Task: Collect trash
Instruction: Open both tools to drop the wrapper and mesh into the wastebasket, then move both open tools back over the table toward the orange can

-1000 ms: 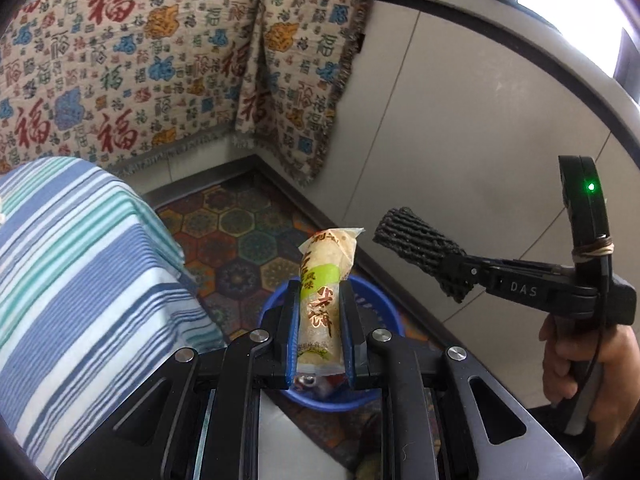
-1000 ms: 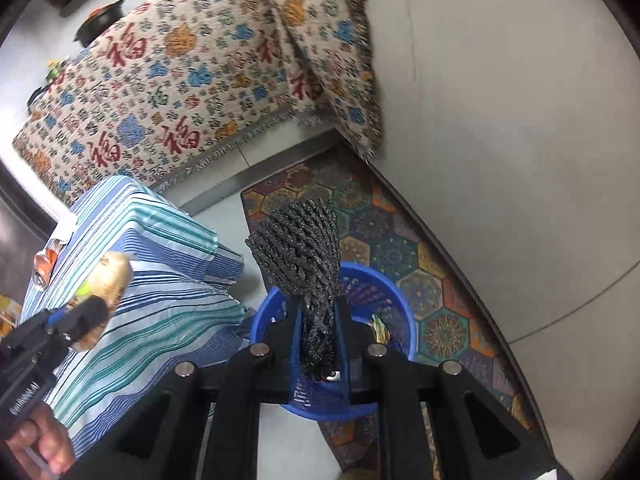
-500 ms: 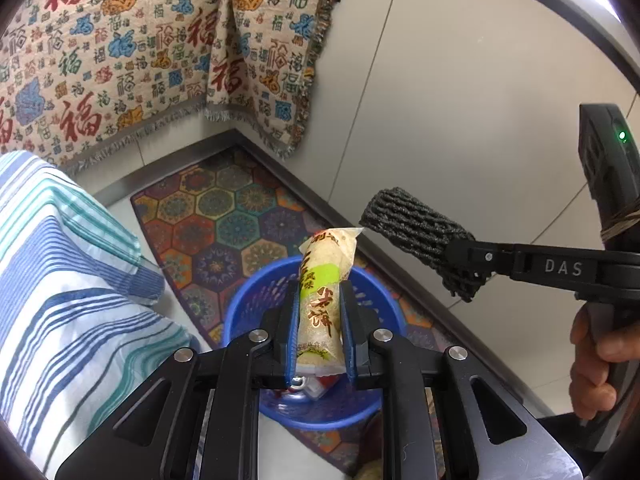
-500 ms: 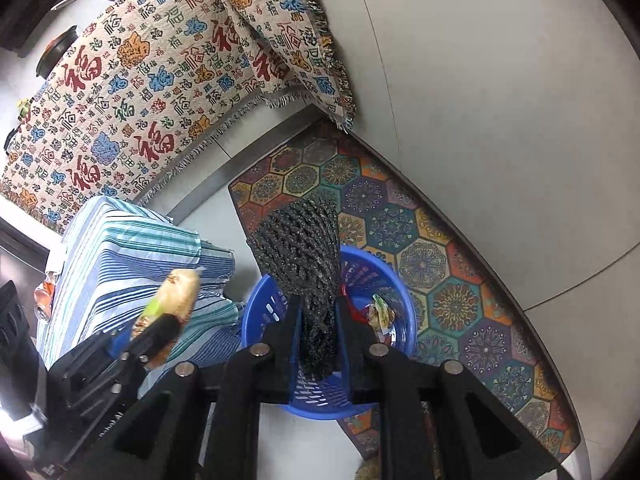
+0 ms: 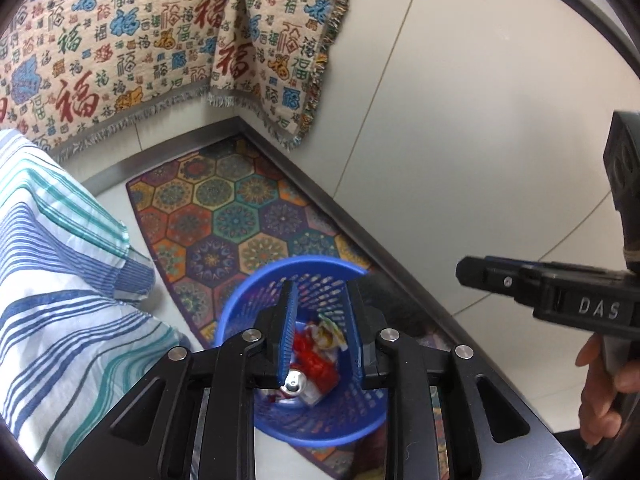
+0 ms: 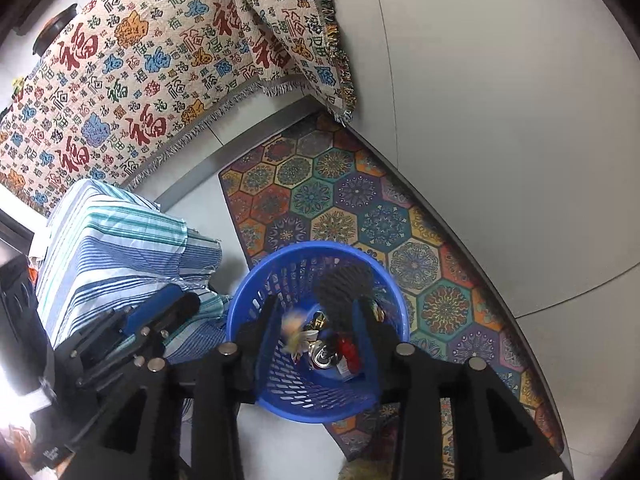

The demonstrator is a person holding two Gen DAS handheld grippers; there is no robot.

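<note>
I am looking down on the patterned rug (image 6: 360, 208) running along the wall, with the striped cloth (image 6: 120, 248) bunched to its left, and the blue basket (image 6: 256, 300) is sitting at the rug's near edge, right under both tools. My left gripper (image 5: 320, 320) is hanging over the basket mouth; its jaws have just been opening and nothing is lying between them now. My right gripper (image 6: 316, 332) is doing the same: its jaws have just been opening, standing apart with only the basket's inside showing through the gap. The black foam net (image 6: 344, 288) is tumbling, blurred, against the far inner wall of the basket, and the snack wrapper (image 6: 292, 324) is dropping as a pale blur beside it, above a drink can (image 6: 322, 354) and red packaging (image 5: 316, 356) already lying at the bottom. I am judging all of this as light stuff: the net soft and springy, best pinched across its middle; the wrapper thin, crinkly and slippery, best taken at a sealed end; the can stiff but easily dented, gripped across its body
</note>
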